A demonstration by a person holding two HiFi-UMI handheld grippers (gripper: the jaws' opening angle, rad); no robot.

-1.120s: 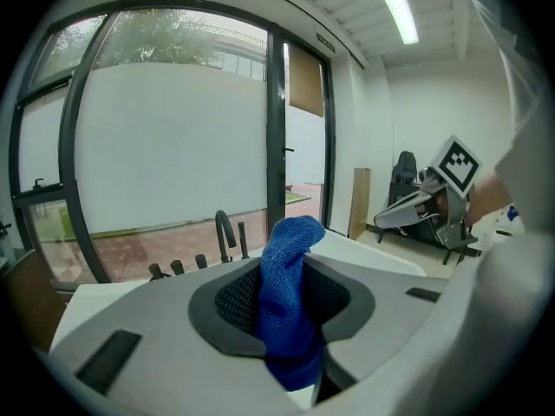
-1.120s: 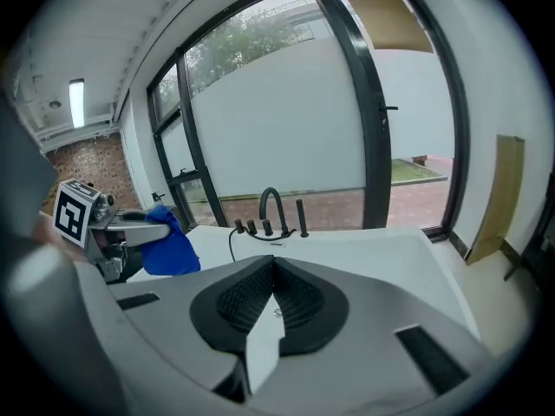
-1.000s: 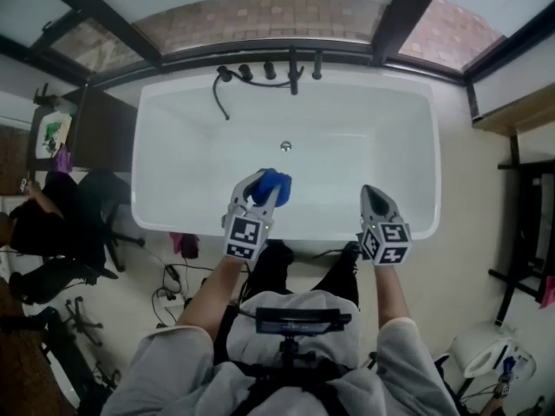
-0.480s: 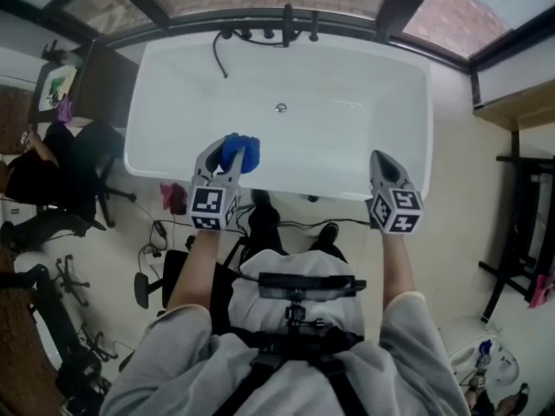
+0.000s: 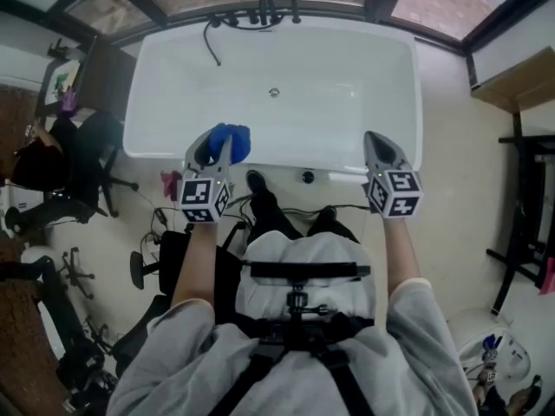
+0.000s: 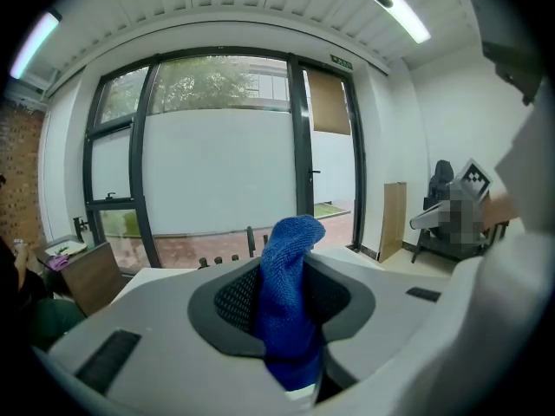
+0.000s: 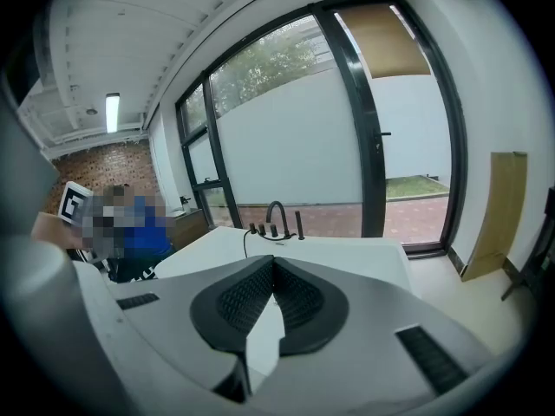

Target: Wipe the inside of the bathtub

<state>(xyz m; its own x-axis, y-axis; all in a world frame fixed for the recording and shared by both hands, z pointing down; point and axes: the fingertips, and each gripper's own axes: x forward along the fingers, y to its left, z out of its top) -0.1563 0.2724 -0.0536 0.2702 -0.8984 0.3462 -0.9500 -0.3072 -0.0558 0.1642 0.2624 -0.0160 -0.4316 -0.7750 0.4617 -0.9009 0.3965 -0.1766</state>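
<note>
The left hand-held gripper [image 5: 217, 146] was clamped on a blue cloth [image 5: 231, 139] over the near rim of the white bathtub [image 5: 347, 76], which lay directly ahead. For an effective wipe, lower the cloth inside and press it flat in overlapping strokes. The right hand-held gripper [image 5: 375, 141] had its jaws together, holding nothing.

The pale floor [image 5: 451, 198] carries the white bathtub [image 5: 347, 68] at upper centre, with black cables [image 5: 163, 224] at its lower left.
</note>
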